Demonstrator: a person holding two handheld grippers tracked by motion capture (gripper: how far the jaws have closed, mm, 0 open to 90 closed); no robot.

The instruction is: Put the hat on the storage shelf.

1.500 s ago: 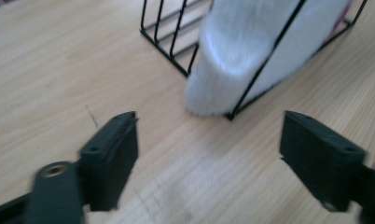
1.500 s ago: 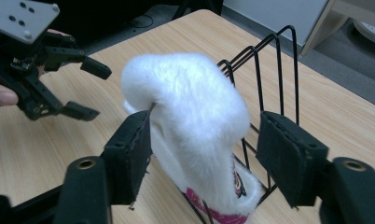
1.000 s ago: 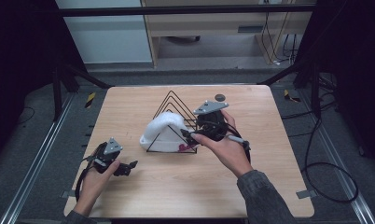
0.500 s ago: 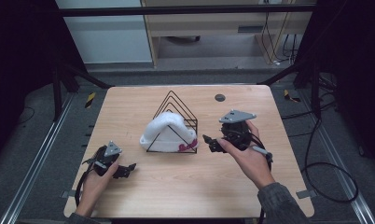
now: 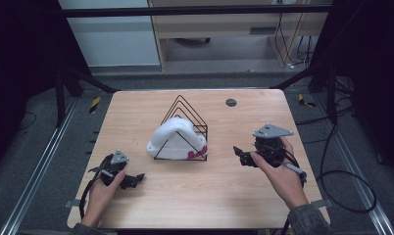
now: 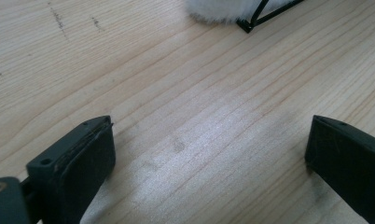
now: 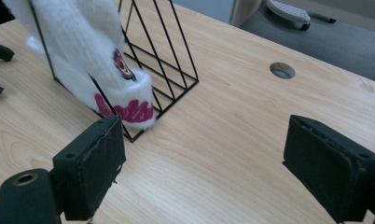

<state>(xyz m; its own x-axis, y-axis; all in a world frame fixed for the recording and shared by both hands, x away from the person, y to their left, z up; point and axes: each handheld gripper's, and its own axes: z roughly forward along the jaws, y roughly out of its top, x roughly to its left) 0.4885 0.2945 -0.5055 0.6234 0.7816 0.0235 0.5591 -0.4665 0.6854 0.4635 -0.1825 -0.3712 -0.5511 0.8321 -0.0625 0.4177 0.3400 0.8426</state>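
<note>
White fluffy hat (image 5: 177, 139) with pink lettering is hanging draped over a black wire rack (image 5: 185, 110) shaped like a row of triangles, and the two are sitting together in the middle of the high view, on a pale wooden table (image 5: 195, 196). The hat's cuff is lying low along the rack's front edge, touching the tabletop, with the pink lettering toward the lower right corner of the rack. In the right gripper view the same hat (image 7: 97, 70) is filling the upper left of the frame, threaded over the rack's thin bars (image 7: 171, 56), its lettered cuff resting on the wood.

To the right of the rack in the high view, the right gripper (image 5: 240, 155) is being held just above the table, apart from the hat, pointing left toward it. Its jaws are standing wide apart with nothing between them but bare wood.

At the lower left of the high view, the left gripper (image 5: 135, 180) is lying low near the table's front edge, well apart from the rack. Its jaws have just been opening and are now standing wide, gripping nothing; in the left gripper view a corner of the rack (image 6: 251, 21) and a bit of white fluff are peeking in at the top edge.

A small round hole (image 5: 231, 102) is sitting in the tabletop at the upper right, behind the rack.
</note>
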